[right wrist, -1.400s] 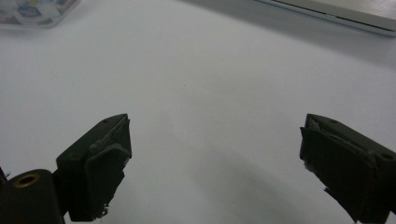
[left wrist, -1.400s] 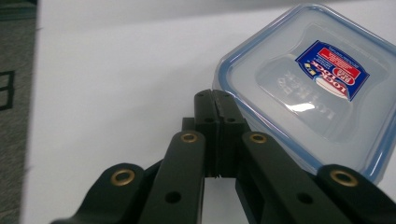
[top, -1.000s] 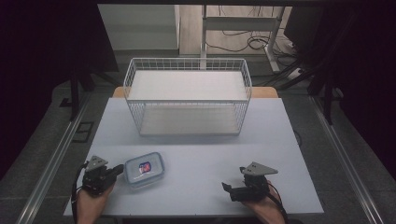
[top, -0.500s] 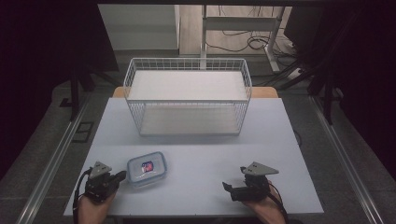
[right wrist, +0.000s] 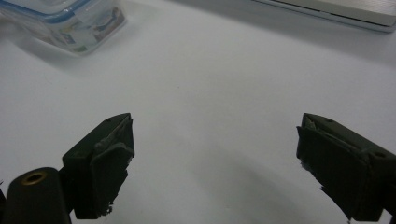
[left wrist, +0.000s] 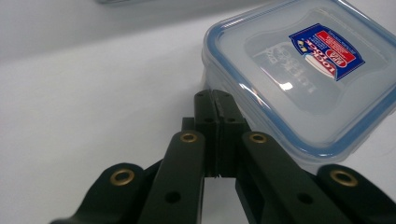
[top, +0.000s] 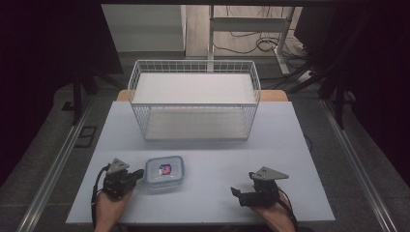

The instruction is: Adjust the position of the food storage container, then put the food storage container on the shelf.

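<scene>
The left claw (left wrist: 217,109), pressed shut and empty against the box (left wrist: 299,79), may shove it; the right claw (right wrist: 215,158) gapes empty.

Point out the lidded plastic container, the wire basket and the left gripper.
lidded plastic container (top: 165,171): high view, on the middle of its lid.
wire basket (top: 195,63): high view, on its far top rim.
left gripper (left wrist: 218,100): left gripper view, at the tips of its shut jaws.
</scene>
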The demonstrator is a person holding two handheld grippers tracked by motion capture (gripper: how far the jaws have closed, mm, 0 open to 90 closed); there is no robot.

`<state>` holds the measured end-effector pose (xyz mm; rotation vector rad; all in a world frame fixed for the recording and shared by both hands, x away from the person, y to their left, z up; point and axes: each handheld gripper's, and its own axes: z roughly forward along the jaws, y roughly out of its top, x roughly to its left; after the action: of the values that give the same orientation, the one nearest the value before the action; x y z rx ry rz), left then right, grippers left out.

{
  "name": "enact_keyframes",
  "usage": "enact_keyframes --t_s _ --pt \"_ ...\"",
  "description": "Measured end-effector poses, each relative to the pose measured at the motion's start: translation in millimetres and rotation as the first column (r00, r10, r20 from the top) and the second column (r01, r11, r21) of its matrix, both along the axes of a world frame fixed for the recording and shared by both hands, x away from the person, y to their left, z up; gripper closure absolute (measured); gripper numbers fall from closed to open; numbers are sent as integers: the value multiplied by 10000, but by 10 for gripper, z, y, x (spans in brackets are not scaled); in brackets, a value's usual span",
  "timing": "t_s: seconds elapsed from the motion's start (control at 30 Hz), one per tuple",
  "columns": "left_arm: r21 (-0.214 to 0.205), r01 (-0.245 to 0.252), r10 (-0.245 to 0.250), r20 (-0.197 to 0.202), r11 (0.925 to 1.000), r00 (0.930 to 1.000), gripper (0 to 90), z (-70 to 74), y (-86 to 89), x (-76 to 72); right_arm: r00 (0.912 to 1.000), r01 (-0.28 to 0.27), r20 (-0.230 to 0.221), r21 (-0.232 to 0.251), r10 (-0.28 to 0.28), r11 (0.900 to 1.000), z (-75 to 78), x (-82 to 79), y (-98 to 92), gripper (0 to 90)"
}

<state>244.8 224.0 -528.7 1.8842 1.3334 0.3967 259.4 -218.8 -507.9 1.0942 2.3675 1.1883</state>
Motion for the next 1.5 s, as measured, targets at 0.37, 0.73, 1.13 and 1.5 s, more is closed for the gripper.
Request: enact_keyframes --t_s 0.37,0.73,1.13,1.5 --pt "167 1178 -1180 152 9929 9929 899 26 -516 224 10000 -67 -11 -75 67 9999 -10 6 -6 99" --pt "170 1993 -1997 230 9798 9796 898 26 -851 287 10000 -83 -24 -123 83 9999 -16 12 -11 88" --pt "72 2012 -2013 181 9795 9794 583 32 -782 350 10000 -76 -9 263 76 9996 -7 11 -33 64" --pt "-434 2140 -2131 242 9759 9767 192 20 -621 383 9952 -919 -327 -17 918 9958 -56 38 53 36"
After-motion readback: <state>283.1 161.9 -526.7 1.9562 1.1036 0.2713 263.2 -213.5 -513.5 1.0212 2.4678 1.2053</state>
